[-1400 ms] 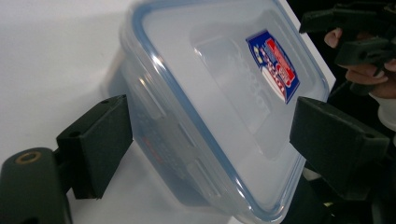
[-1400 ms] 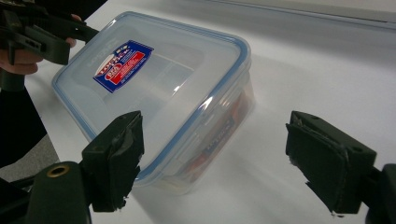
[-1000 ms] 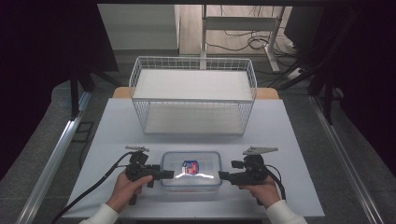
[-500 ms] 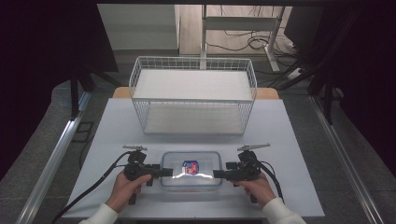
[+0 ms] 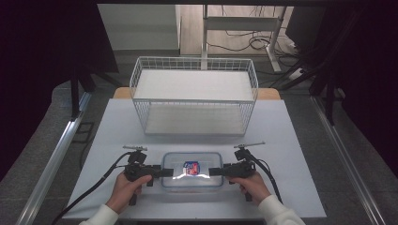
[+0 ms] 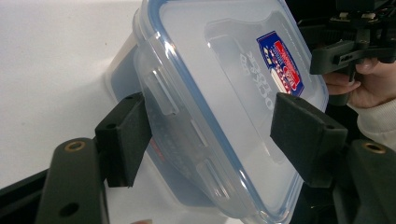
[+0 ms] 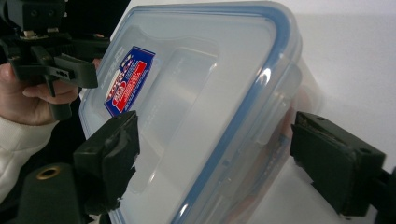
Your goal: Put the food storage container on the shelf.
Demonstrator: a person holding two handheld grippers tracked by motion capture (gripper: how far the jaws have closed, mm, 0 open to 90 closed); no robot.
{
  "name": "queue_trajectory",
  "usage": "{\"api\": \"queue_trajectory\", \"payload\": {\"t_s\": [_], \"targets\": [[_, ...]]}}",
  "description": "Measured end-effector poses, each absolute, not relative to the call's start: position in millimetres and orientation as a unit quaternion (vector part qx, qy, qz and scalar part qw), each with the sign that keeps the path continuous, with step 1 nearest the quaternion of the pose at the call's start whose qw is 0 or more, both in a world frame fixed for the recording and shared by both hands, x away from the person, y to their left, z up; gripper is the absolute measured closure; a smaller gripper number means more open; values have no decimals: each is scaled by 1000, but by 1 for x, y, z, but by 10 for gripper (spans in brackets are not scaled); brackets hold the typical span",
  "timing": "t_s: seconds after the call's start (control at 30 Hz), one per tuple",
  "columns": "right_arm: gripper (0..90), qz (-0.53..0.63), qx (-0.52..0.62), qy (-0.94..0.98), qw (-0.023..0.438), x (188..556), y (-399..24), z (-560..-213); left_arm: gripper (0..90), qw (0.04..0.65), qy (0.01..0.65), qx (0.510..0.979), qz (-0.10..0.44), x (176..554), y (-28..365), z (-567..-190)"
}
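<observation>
A clear lidded box [image 5: 192, 169] with a blue seal and a red-and-blue label [image 5: 190, 167] sits on the white worktop [image 5: 117, 126] at the middle of its near edge. I cannot make out for certain whether anything is inside. Well behind it, by the far edge, stands a white wire basket [image 5: 194, 96]. My left tongs [image 5: 162, 172] straddle the box's left end, their jaws having just been closing, one pad [image 6: 125, 135] against the side latch, the other [image 6: 306, 130] over the lid. My right tongs [image 5: 212, 171] straddle the right end, their jaws having just narrowed a little but still spread, pads [image 7: 112, 151] just clear.
</observation>
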State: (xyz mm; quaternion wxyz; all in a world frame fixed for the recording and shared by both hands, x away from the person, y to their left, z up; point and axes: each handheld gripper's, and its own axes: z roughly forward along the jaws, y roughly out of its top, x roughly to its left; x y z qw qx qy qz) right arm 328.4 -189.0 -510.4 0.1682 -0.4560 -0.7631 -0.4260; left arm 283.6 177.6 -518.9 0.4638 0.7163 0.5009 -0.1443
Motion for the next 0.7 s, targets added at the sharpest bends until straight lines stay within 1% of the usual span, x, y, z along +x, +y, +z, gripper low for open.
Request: {"api": "queue_trajectory", "payload": {"t_s": [0.03,0.07,0.13,0.17,0.2,0.37,0.5,0.7], "targets": [[217,-425,-462,-759,173,329,-190,-510,297,464,502,716,-144,284,178,-519],[278,-425,-468,-755,175,328,-193,-507,299,463,502,716,-145,283,178,-518],[348,-430,-469,-752,172,327,-196,-505,301,462,503,716,-144,283,178,-518],[348,-430,-469,-752,172,327,-196,-505,303,462,503,716,-144,283,178,-518],[398,-436,-471,-748,168,326,-199,-503,306,461,504,716,-145,282,178,-518],[410,-437,-473,-746,168,325,-200,-502,321,463,503,716,-143,281,179,-517],[443,-438,-477,-742,174,325,-201,-501,338,465,503,715,-140,278,180,-515],[479,-443,-480,-737,173,320,-204,-497,405,472,502,711,-140,273,183,-512]]}}
